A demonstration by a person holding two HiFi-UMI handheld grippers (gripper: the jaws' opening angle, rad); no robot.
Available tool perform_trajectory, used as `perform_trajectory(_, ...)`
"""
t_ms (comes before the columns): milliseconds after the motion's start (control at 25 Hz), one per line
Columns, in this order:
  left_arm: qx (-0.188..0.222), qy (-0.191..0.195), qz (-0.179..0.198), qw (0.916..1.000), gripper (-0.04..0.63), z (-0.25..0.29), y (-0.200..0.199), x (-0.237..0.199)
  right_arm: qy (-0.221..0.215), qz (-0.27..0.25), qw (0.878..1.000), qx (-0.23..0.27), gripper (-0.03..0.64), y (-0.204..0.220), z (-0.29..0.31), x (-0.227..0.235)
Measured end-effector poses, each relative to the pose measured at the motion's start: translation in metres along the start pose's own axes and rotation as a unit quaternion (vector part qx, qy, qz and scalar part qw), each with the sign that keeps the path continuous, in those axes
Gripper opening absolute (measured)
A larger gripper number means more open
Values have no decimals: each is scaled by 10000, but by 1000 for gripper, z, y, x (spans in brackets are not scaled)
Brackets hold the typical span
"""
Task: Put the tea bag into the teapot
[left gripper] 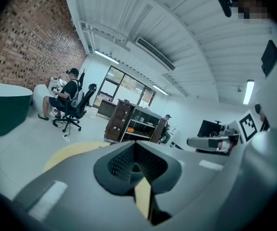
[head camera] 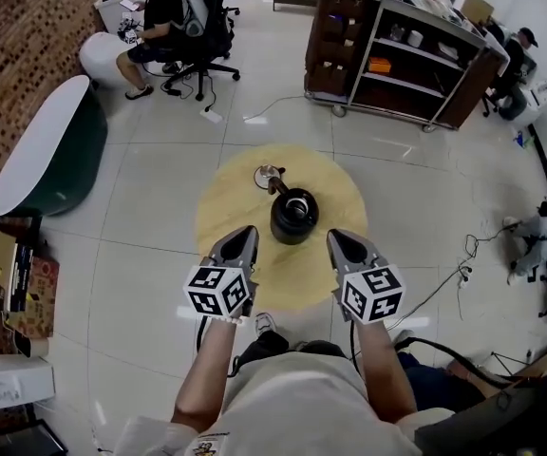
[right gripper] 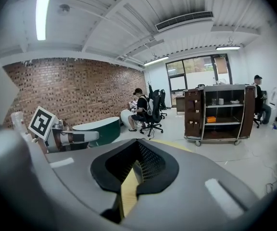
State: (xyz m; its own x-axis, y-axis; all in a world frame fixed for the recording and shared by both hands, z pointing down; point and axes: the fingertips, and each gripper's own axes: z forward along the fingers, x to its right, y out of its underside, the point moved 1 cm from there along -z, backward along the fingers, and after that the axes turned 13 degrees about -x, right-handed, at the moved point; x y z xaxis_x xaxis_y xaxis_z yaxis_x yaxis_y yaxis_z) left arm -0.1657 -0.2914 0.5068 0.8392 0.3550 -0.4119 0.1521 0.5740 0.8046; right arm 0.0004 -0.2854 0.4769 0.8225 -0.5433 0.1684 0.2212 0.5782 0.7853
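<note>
A black teapot stands near the middle of a round yellow table. Just behind it, at the far side, lies a small pale item that looks like the tea bag on a little dish. Over the table's near edge my left gripper and right gripper are side by side, pointing forward, with the teapot between and just ahead of them. Both are shut with nothing in them. In the left gripper view the left gripper has its jaws together; so does the right gripper in the right gripper view.
A dark wheeled shelf cart stands beyond the table. A person sits on an office chair at the back left. A green and white tub is at the left, boxes below it. Cables lie on the floor at the right.
</note>
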Motion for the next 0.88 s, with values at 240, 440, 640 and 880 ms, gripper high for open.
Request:
perform_trajectory(240, -27, -142, 151, 9998, 12, -10, 5, 30, -150, 48, 9999, 66, 0, 18, -26, -1)
perform_trajectory(440, -73, -345, 276, 9990, 12, -30, 23, 61, -229, 127, 9995, 166, 0, 43, -59, 9)
perform_trajectory(640, -81, -582, 450, 9973, 12, -52, 44, 92, -454, 174, 9986, 194, 0, 75, -89, 8)
perform_trajectory(880, -276, -924, 646, 9932, 12, -85, 77, 123, -862, 233, 9960, 62, 0, 117, -113, -8)
